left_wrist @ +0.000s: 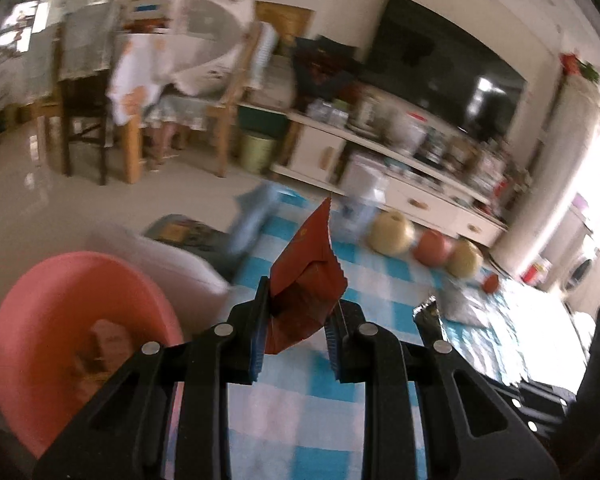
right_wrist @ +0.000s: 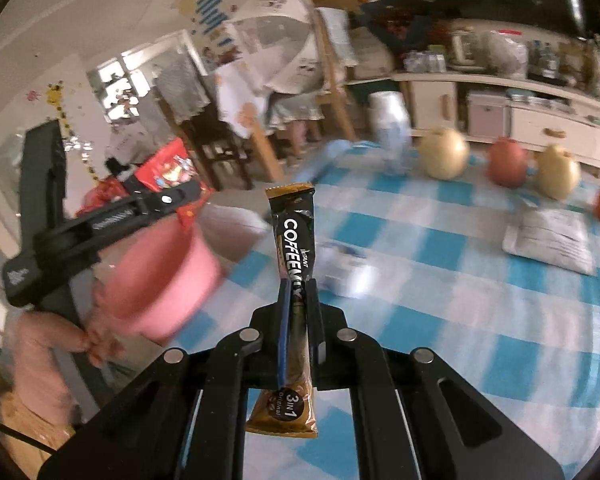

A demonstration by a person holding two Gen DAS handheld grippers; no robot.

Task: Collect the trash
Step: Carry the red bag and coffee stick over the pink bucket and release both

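While clamped — sachet (right_wrist: 294,248) between fingers (right_wrist: 286,312)

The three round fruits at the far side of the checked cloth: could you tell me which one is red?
The middle fruit is red; the left fruit and right fruit flanking it are pale yellow.

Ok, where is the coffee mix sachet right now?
In the right wrist view the coffee mix sachet stands upright, clamped in the right gripper above the checked tablecloth, with the pink bin to its left.
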